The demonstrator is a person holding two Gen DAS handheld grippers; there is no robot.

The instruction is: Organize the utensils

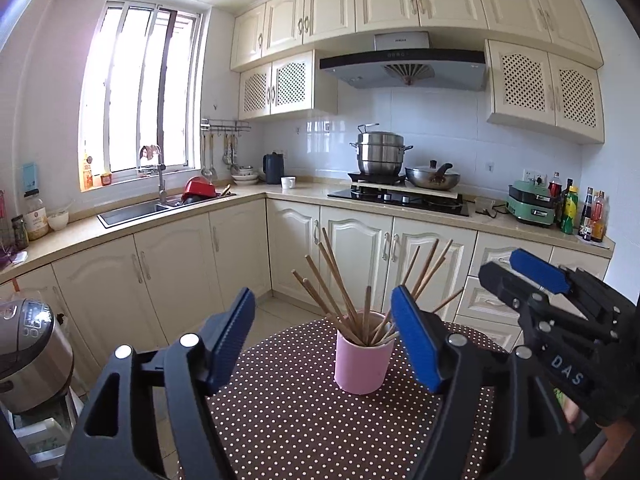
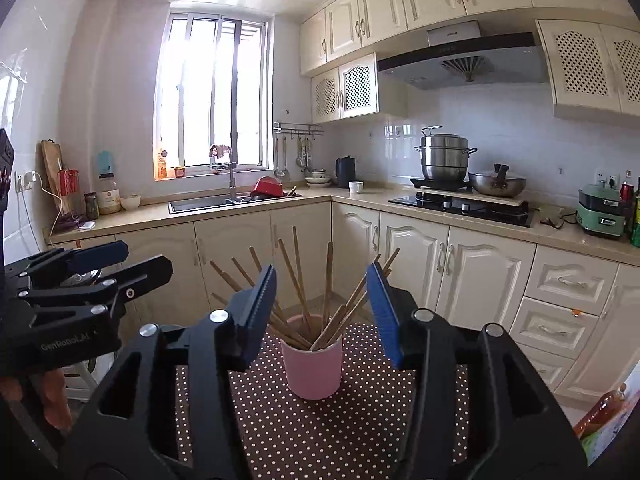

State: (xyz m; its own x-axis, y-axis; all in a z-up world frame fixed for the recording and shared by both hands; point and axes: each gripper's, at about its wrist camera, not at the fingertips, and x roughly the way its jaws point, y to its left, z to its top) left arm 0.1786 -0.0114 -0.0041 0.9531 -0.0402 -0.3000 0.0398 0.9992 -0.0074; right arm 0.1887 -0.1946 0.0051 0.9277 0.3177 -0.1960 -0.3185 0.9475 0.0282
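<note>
Both claws are up and ready: left gripper [image 1: 322, 336] spread wide, blue pads apart, nothing between them, and right gripper [image 2: 322, 312] open just as wide and just as empty. Each one frames the same target at twelve o'clock. That's the pink cylindrical cup [image 1: 362, 358] standing upright on the brown white-dotted tablecloth [image 1: 304, 420], with a bundle of wooden chopsticks [image 1: 340, 288] fanned out of its mouth, leaning every which way. No pad is touching cup or sticks; the cup sits just beyond the fingertips. In the left wrist view the other claw shows at three o'clock; in the right wrist view its partner sits at nine o'clock, fingers of a hand visible beneath it.

Further out, cream cabinet doors [image 1: 360, 240] run along the wall. Beyond those, at eleven o'clock, a steel sink [image 1: 136, 210] under the bright window, and at one o'clock a stacked steel steamer pot [image 1: 380, 154] on the black hob [image 1: 400, 198].
</note>
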